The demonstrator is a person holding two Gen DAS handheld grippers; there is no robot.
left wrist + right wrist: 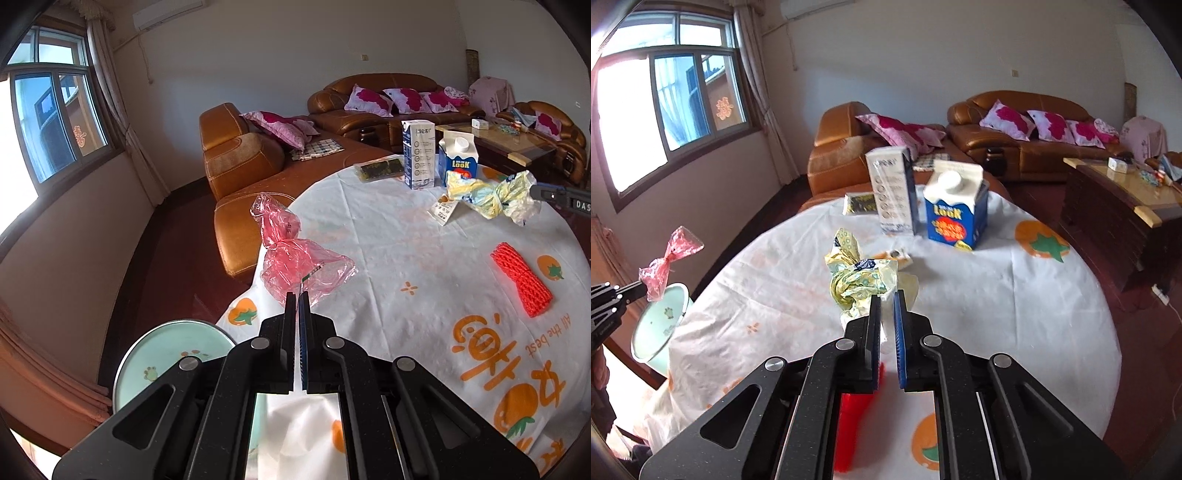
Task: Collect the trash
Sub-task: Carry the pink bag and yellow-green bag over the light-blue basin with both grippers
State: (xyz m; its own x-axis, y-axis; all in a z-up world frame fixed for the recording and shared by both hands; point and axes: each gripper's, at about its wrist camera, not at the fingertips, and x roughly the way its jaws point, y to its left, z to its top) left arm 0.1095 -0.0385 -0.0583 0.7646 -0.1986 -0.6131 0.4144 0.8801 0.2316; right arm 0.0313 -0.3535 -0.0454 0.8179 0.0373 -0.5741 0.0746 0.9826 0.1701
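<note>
Here, two pieces of trash are held clear of the bench. A crumpled pink translucent plastic bag (295,258) is pinched by the left claw (297,295), its jaws pressed together on a thin edge of film. A knotted yellow-and-blue patterned wrapper (858,286) is gripped by the right claw (886,295), whose jaws are nearly closed on a fold of it.

Either piece could be dropped, since only a small margin of slippery film is caught; a quick swing would likely pull it free. The dangling pink bag could also be snagged on the pale green round lid (173,354) beside the bench edge.

The round bench (406,258) is covered by a white cloth printed with orange fruit. A red knitted mesh sleeve (521,280), a tall white-and-blue carton (417,155), a blue gable-top carton (458,158) and a dark flat snack packet (380,168) are left on it. Brown leather sofas (376,99), pink floral cushions and a curtained window (55,122) are seen behind.
</note>
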